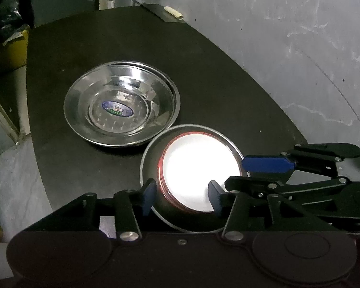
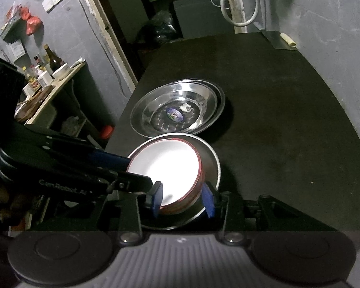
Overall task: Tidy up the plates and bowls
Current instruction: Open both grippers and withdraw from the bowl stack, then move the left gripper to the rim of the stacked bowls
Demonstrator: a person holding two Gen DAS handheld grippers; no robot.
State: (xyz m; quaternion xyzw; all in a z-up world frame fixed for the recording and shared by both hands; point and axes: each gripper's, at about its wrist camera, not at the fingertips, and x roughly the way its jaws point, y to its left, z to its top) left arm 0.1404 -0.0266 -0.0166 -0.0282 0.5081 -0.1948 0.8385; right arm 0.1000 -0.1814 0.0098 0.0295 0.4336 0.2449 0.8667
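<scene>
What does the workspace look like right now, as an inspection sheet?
Surface: dark tabletop, bare apart from the items below.
Job's things: stacked steel plates, sticker on the top one; beside them a steel bowl holding nested white red-rimmed bowls.
Clutter: pale roll on a flat dark piece at the far corner.
Grippers: left gripper and right gripper each straddle the bowls' wall; whether the pads press, cannot tell.
Cables: white cable looped on the back wall.
Surroundings: grey wall; side shelf with bottles; red bags hanging.
</scene>
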